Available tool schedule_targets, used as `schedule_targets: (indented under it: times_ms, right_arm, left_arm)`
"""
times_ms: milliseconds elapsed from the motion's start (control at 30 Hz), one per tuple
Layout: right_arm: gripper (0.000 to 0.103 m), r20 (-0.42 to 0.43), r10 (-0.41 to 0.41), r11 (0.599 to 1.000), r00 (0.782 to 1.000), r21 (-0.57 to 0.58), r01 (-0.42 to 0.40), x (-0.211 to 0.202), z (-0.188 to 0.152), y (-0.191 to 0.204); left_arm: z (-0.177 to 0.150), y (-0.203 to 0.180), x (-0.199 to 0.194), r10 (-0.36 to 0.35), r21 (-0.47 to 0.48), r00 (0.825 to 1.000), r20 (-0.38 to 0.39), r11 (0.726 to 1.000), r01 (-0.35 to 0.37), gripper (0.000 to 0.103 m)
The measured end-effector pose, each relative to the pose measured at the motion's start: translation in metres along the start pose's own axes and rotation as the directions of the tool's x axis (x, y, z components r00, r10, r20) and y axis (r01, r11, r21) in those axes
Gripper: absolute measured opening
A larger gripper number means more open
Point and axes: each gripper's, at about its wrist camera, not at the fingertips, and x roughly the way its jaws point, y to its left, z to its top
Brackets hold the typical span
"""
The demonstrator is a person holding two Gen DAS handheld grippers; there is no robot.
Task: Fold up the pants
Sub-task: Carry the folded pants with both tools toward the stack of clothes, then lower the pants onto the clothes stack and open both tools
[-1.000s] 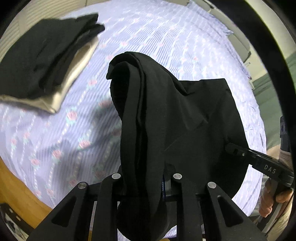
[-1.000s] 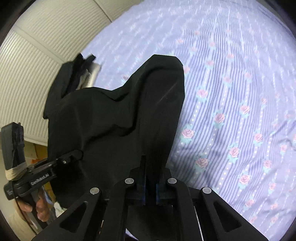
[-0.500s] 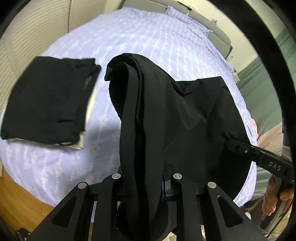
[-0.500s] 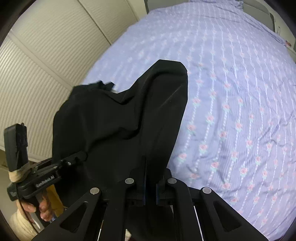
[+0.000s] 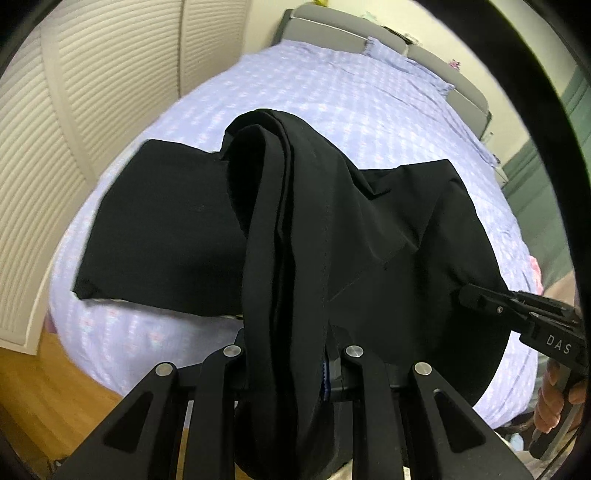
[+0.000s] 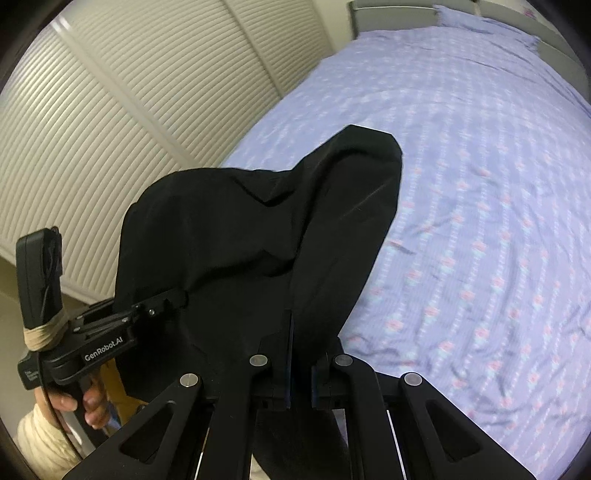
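The 2 fingers (image 5: 334, 363) of the left gripper (image 5: 286, 369) are closed on a thick bundle of the black pants (image 5: 332, 236); the cloth fills the gap between them and spills down over the gripper body. The fingers (image 6: 286, 354) of the right gripper (image 6: 300, 363) stand nearly together, with only a narrow slot between them, and a fold of the same pants (image 6: 258, 258) runs down into that slot, so this gripper is clamped on the cloth too.

The pants hang in the air between the 2 grippers, above the near end of the bed (image 5: 369, 96), which wears a lilac sheet with small pink flowers. From the left gripper the cloth rises in several stacked layers to a rounded hump, then slopes across to the right gripper (image 5: 517, 306), seen from the side with its tips in the fabric. In the right wrist view the left gripper (image 6: 162, 302) likewise bites the pants from the side, the person's hand (image 6: 88, 402) wrapped around its handle.

On the bed, behind and to the left of the hanging pants, lies a flat folded black garment (image 5: 159, 229) near the bed's left edge. Beside the bed on that side stand white louvred doors (image 6: 129, 110). A grey headboard (image 5: 332, 26) closes the far end of the bed. A wooden floor (image 5: 55, 398) shows below the bed's near corner
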Motion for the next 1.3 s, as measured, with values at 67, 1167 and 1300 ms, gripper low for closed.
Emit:
schedule_targets:
  times_ms: [67,1167,1300]
  right_arm:
    - [0.008,-0.002,0.005,1.000,1.000,-0.027,-0.005,0.015,0.011,0.017]
    - [0.009,-0.105,-0.013,0.993,0.994,0.116,0.025,0.217,0.122,0.048]
    - [0.037,-0.156,-0.091,0.981,0.983,0.155,0.116,0.223,0.120,0.037]
  left_arm:
    - [0.009,0.028,-0.006,0.016,-0.005,1.000,0.004,1.000,-0.016,0.021]
    - [0.135,0.225,0.133,0.113,0.044,0.980,-0.164,0.993,-0.107,0.036]
    - [0.136,0.241,0.128,0.291,0.067,0.942,-0.165,0.957,-0.284,0.054]
